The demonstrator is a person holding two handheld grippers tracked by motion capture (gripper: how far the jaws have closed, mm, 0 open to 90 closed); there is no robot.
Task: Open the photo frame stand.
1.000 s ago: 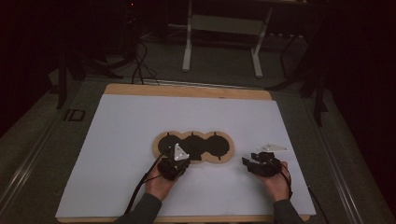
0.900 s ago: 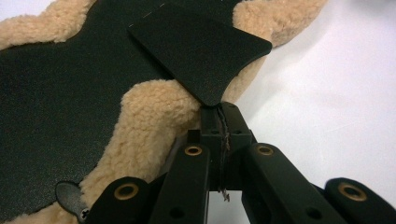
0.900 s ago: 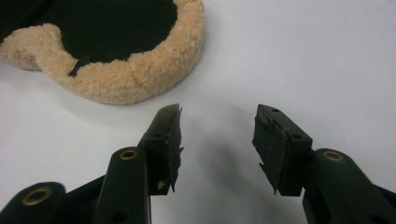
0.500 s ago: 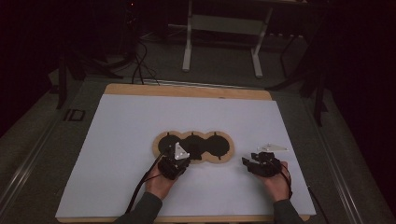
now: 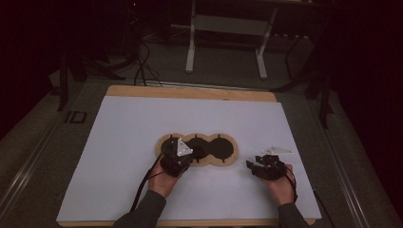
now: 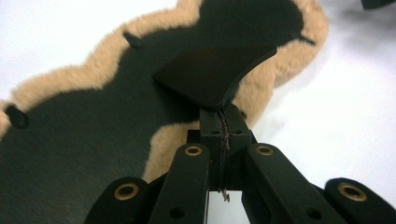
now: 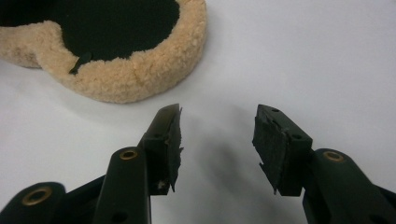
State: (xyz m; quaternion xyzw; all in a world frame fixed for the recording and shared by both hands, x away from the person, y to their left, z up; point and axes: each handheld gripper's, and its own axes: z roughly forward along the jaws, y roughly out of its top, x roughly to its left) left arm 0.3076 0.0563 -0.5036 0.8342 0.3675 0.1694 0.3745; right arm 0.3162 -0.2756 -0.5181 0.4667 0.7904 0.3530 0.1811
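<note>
My left tool (image 5: pixel 178 159) is clamped on a black flap (image 6: pixel 215 70) of the fleece-rimmed mat (image 5: pixel 228 159) lying lengthwise near the surface's front edge, my right tool (image 5: pixel 259 168) gaping empty just beside its right end.

I see lots of bare white sheet (image 5: pixel 128 142) to the left and far side, so my grippers can pass there. The fuzzy tan mat (image 5: pixel 197 151) with 3 dark rounds sits in the middle and blocks the way between them. A raised black flap (image 6: pixel 215 74) stands over it.
</note>
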